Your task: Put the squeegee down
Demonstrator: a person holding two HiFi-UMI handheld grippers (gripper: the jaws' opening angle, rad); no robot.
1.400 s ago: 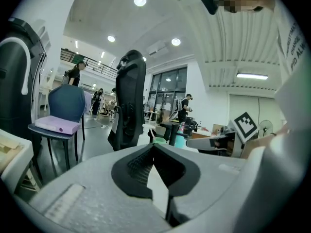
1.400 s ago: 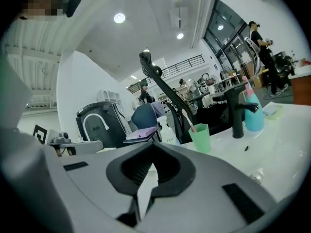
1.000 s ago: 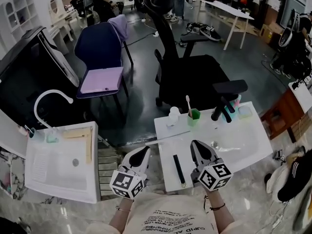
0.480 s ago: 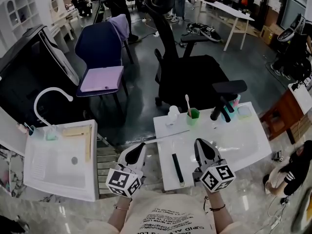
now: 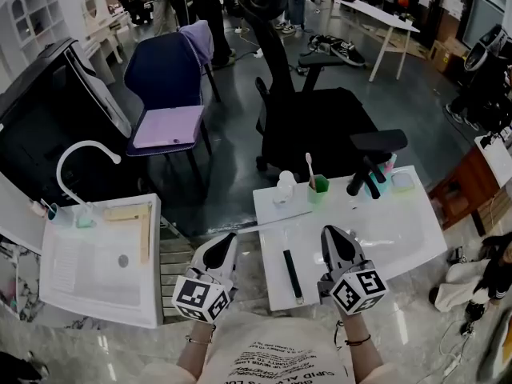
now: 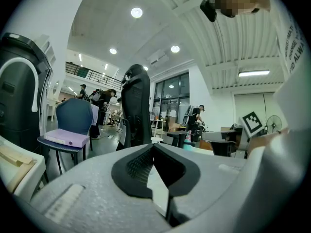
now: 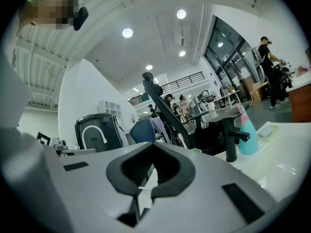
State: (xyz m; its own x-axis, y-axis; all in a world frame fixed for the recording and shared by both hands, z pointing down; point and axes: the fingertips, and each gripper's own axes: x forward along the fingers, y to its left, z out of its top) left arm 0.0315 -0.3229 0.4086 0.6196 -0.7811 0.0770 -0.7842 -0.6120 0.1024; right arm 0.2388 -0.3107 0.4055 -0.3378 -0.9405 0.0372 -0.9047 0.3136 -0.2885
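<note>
Squeegee (image 5: 293,277) already flat on white bench (image 5: 400,230), handle pointing at near edge, thin blade crossways toward left edge. Appears free, nothing touching it.

Left tool (image 5: 226,243) just off bench's left edge, jaws pressed together, empty. Right tool (image 5: 332,237) above bench, beside handle on its right, jaws together too, nothing between them.

Judgement: put-down looks done. Doing it well from here: draw both tools straight back, no sideways sweep over handle. Risk: blade end near left edge, a nudge could tip it off.

Both grippers point level, jaws together, nothing between them. My left gripper (image 5: 226,242) sits just left of the counter's (image 5: 416,222) near edge; my right gripper (image 5: 334,234) hangs over that edge.
</note>
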